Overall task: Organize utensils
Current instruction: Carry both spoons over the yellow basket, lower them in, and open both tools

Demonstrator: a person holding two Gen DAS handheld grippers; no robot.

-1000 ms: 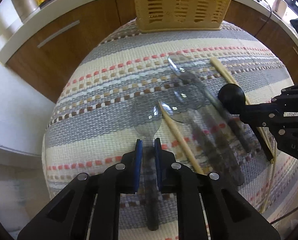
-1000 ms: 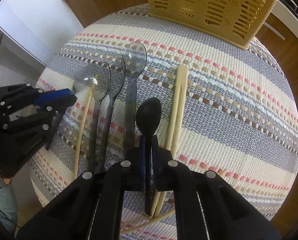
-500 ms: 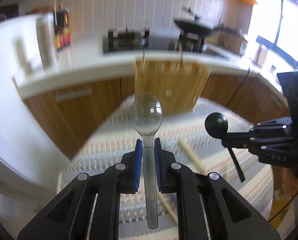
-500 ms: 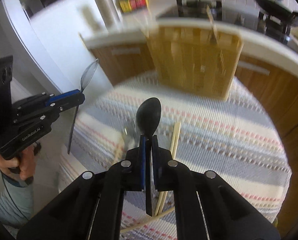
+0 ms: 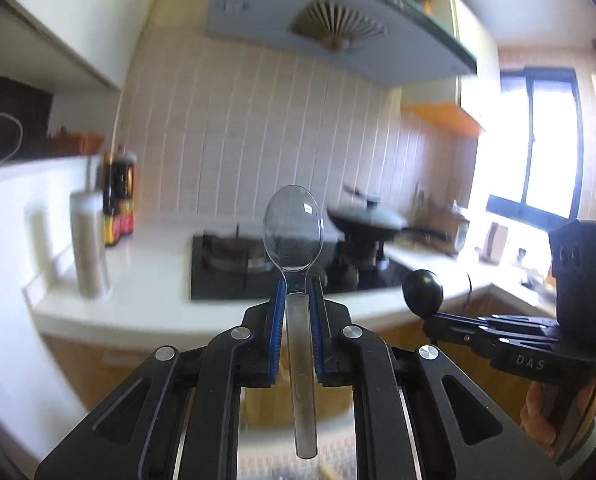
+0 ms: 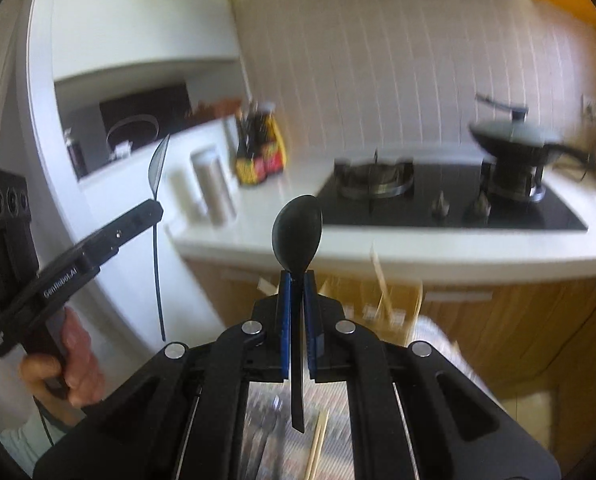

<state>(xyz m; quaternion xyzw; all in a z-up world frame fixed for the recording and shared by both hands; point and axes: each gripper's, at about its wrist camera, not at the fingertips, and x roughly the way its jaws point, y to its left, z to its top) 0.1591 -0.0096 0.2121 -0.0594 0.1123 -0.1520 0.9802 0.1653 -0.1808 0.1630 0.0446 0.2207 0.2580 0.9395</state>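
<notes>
My left gripper [image 5: 297,286] is shut on a clear plastic spoon [image 5: 294,236], bowl up, raised high in front of the kitchen counter. My right gripper [image 6: 297,276] is shut on a black spoon [image 6: 297,234], also bowl up. In the left wrist view the right gripper [image 5: 432,314] with the black spoon [image 5: 422,294] shows at the right. In the right wrist view the left gripper [image 6: 156,208] with the clear spoon [image 6: 158,168] shows at the left. The yellow basket [image 6: 394,300] is partly visible, blurred, below the counter edge. Chopsticks [image 6: 318,444] lie on the striped mat [image 6: 330,412] beneath.
A white counter [image 5: 146,284] carries a black gas hob [image 6: 438,200], a lidded pan [image 6: 514,136], dark sauce bottles [image 6: 260,148] and a steel cylinder [image 5: 86,248]. Wooden cabinet fronts [image 6: 518,320] run below. A person's hand [image 6: 74,364] holds the left gripper's handle.
Both grippers have risen from the striped mat, each carrying its spoon, and tilted up from looking down at the table to looking across at the counter and wall.
</notes>
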